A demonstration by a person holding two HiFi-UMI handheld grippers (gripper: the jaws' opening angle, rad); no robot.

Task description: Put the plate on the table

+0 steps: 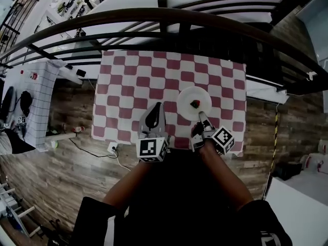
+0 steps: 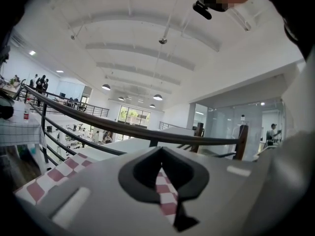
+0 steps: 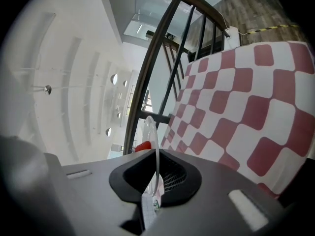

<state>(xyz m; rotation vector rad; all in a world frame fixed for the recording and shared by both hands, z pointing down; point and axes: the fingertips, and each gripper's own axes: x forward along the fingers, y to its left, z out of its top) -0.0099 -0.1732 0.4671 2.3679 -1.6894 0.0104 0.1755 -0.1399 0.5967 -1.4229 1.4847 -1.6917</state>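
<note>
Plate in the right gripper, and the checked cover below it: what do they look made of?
Plate: white and smooth, probably thin plastic. Its rim, pinched by the right gripper, looks thin and slightly see-through. A harder material can't be ruled out.
Checked cover: red and white, matte, lying flat on the table. It could be cloth or vinyl, can't tell which.

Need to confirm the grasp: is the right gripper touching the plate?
Touching. The right gripper view shows the rim of the plate pinched edge-on in the right gripper.
</note>
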